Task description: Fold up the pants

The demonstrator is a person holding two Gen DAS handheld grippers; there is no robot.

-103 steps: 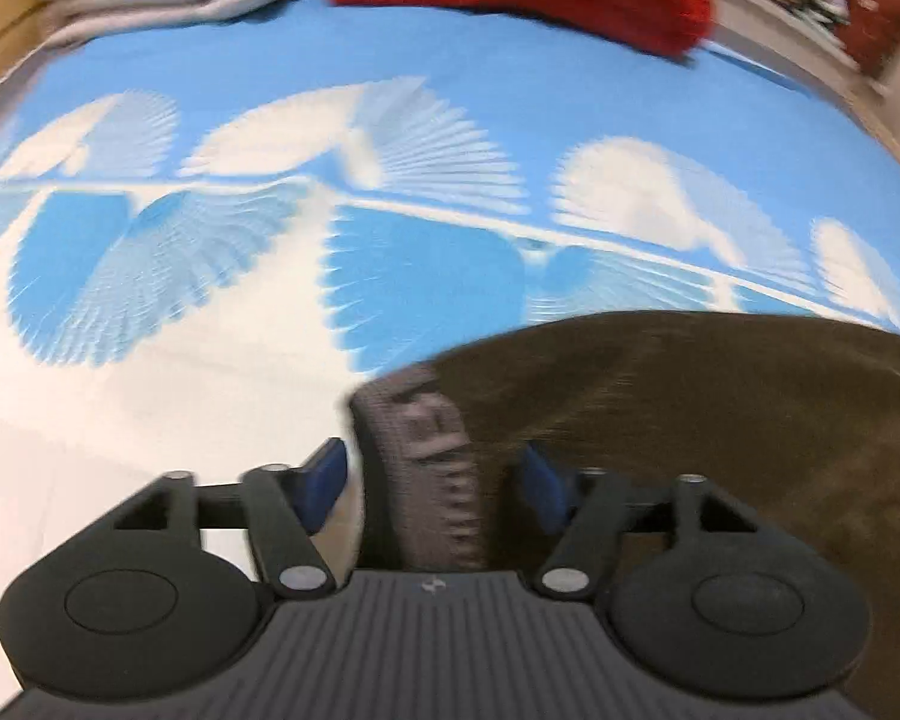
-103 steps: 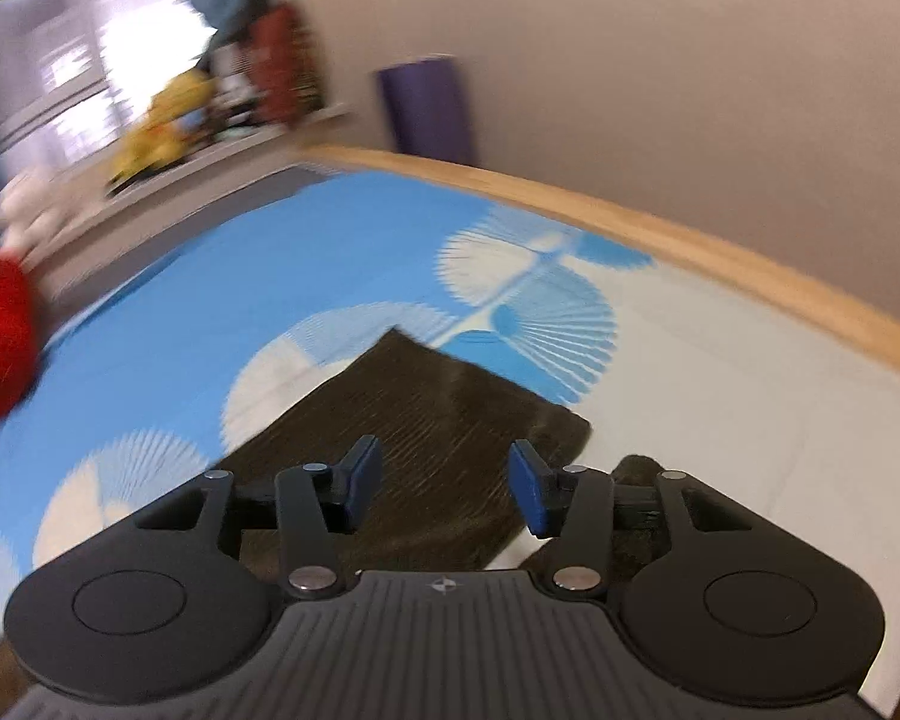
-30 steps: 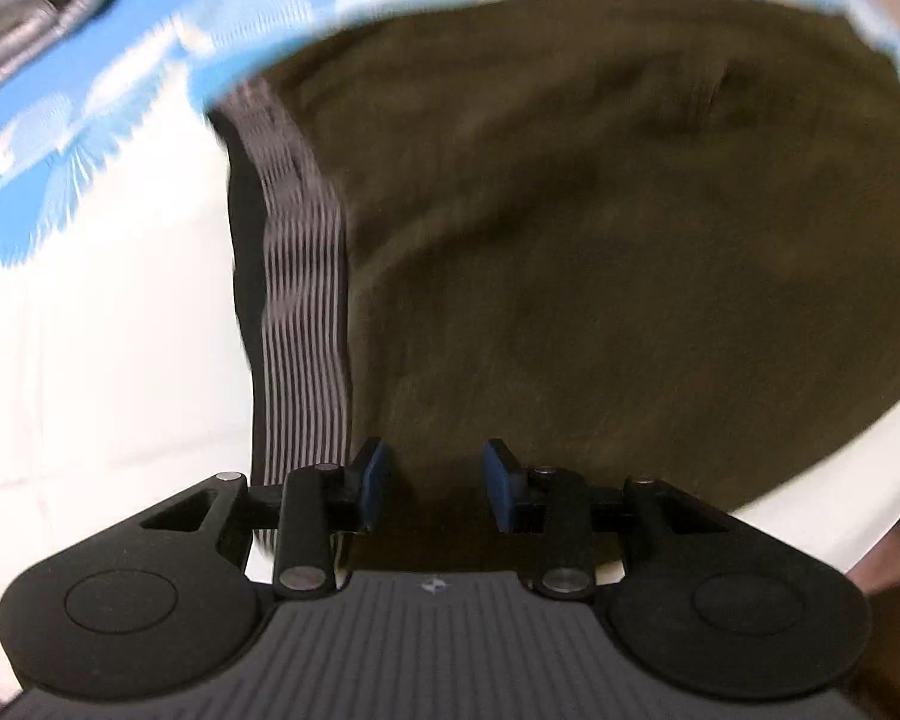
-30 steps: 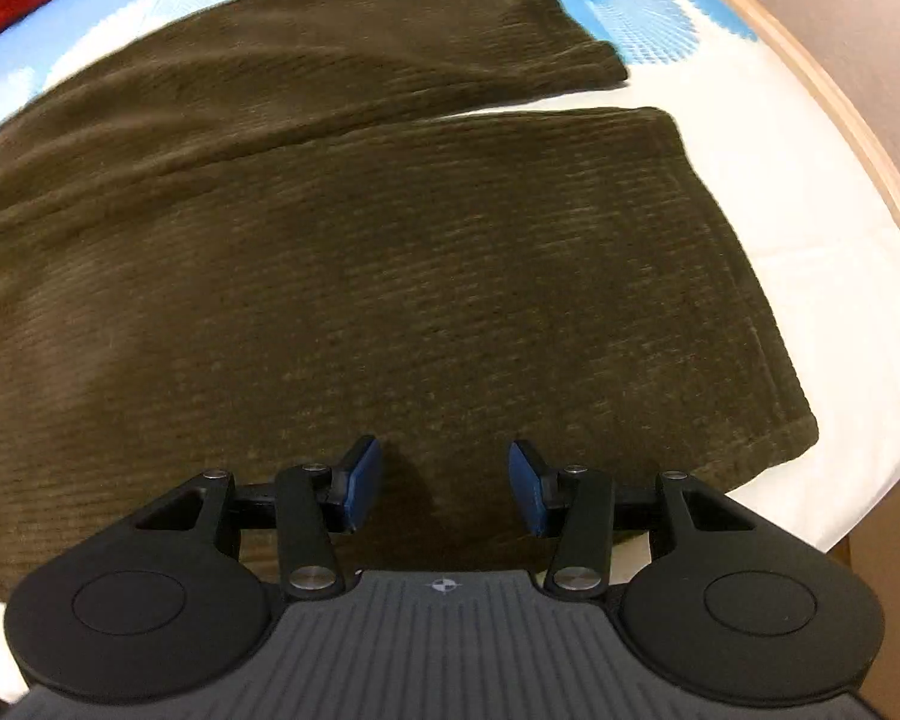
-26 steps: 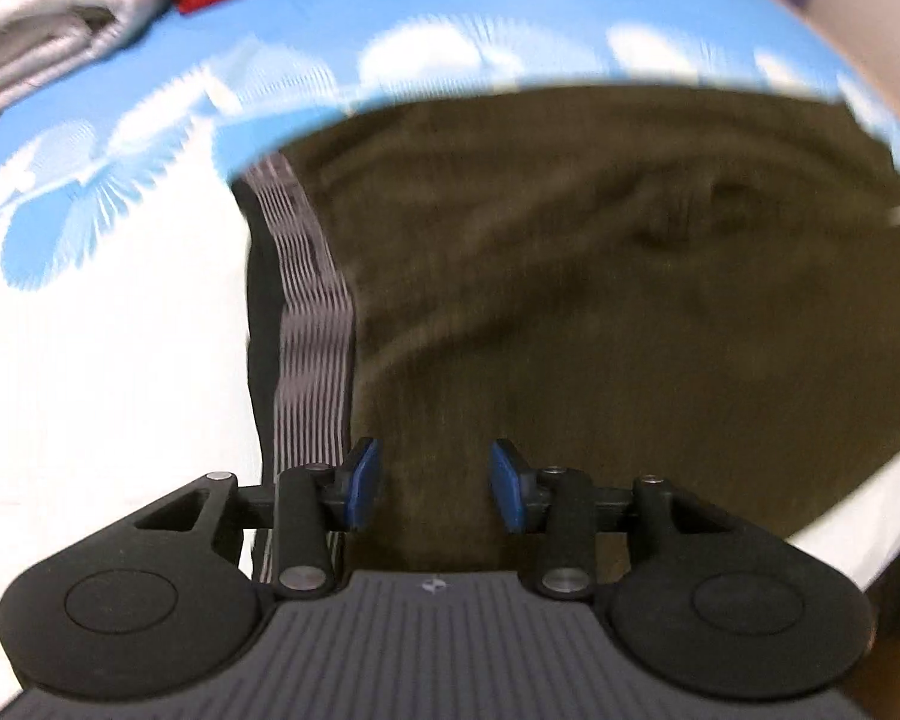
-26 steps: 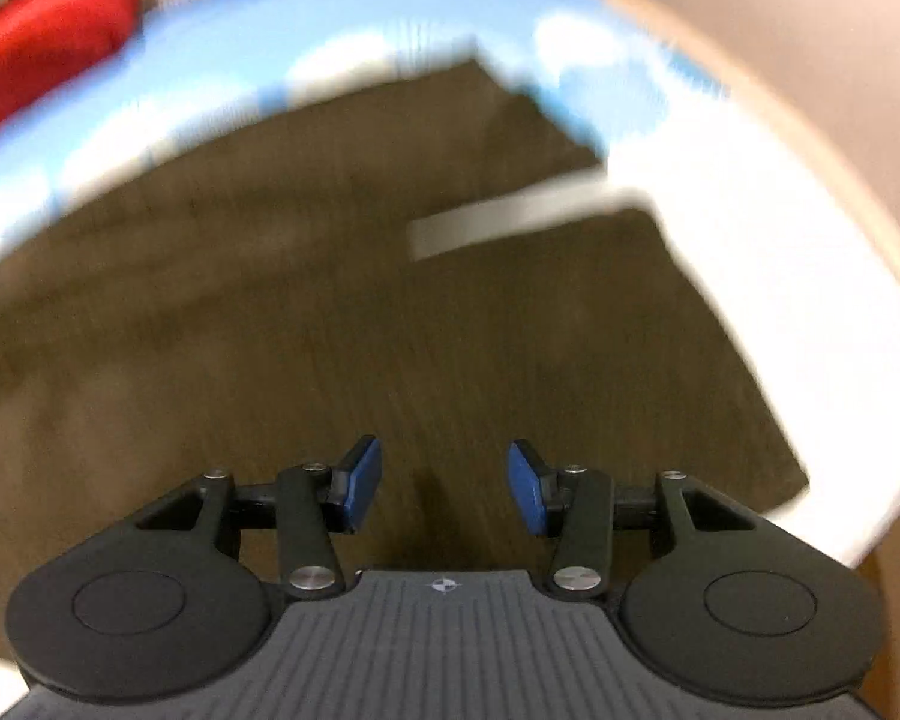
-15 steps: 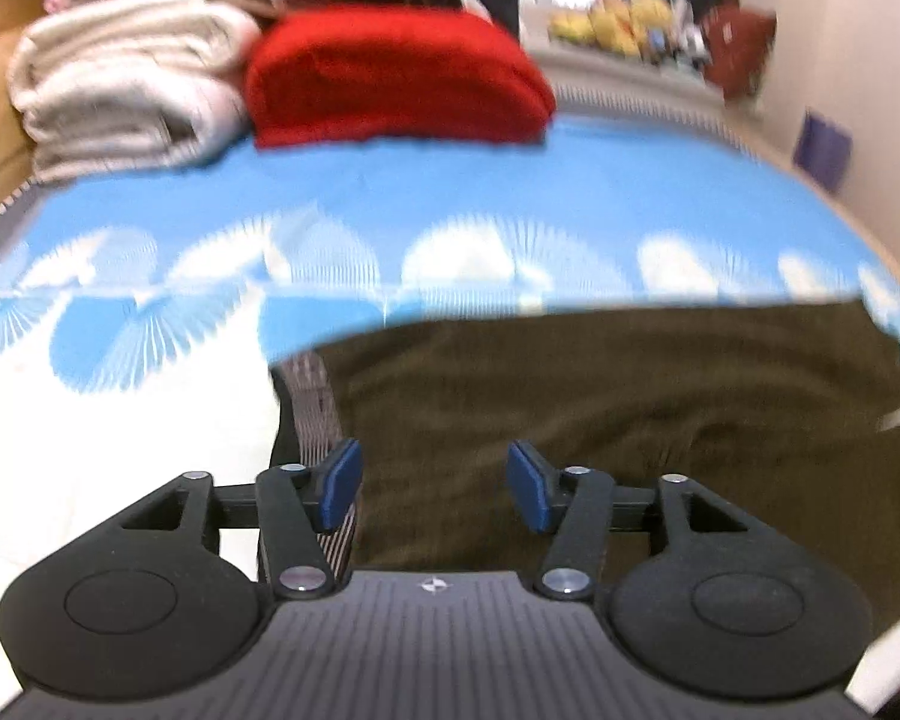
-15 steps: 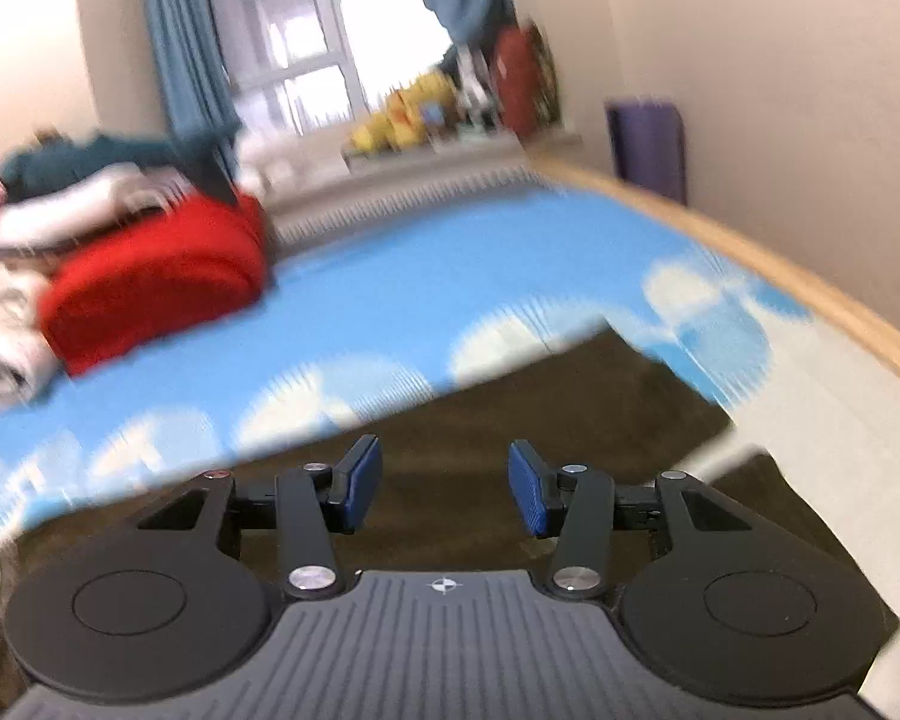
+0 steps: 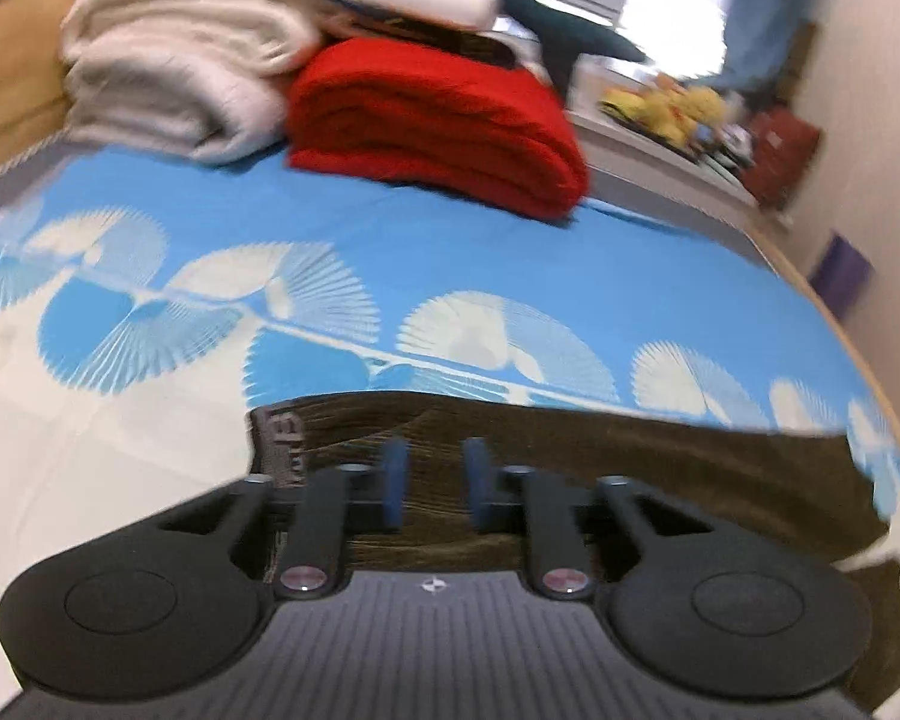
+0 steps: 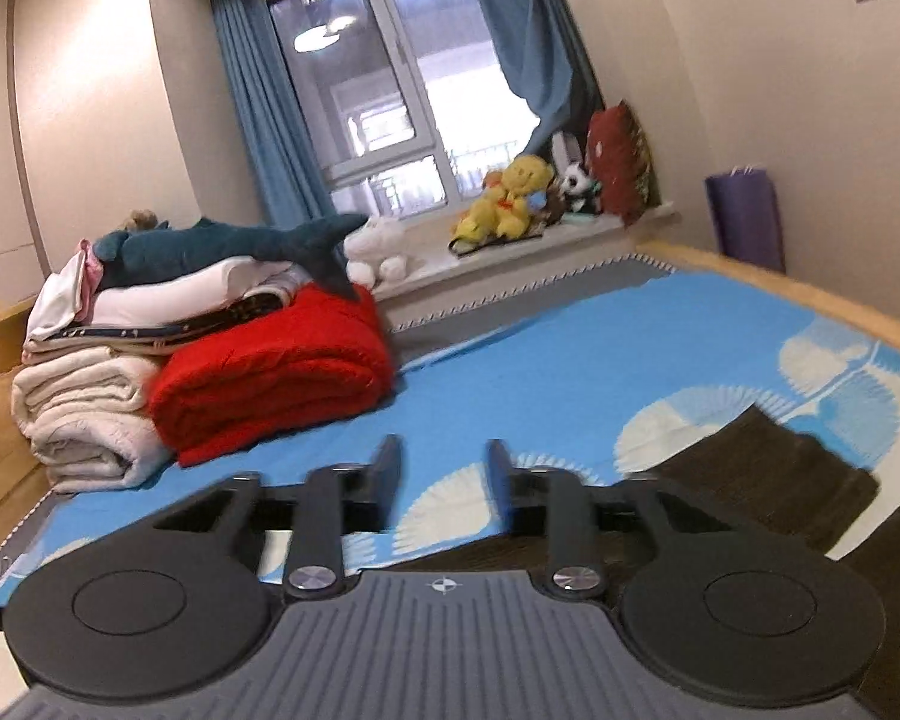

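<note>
Left wrist view shows the pants (image 9: 630,468), dark brown corduroy, lying flat on the blue-and-white bedsheet (image 9: 510,252), well on the near side of the folded red blanket (image 9: 438,120). They run lengthwise across the bed, with the grey ribbed waistband (image 9: 279,438) at the end that lies below the red blanket's left side. The left gripper (image 9: 435,483) hangs over the cloth just beside that waistband, on the side away from the red blanket. Its blue pads have just been closing and now stand a narrow way apart. Corduroy shows through the gap, but no fold of it is visibly caught. From the right wrist view, the right gripper (image 10: 444,483) points more nearly level toward the red blanket. Its tongs have likewise just been closing and are also slightly parted, with only bare sheet seen between them and nothing held. Out to the right of the red blanket, and nearer than it, the two leg ends lie side by side with a pale strip of sheet between them. Judging from this, the folding has hardly begun. The pants are spread out, but one leg has not yet been laid over the other, and the lengthwise fold and the later crosswise folds are all left to do.
</note>
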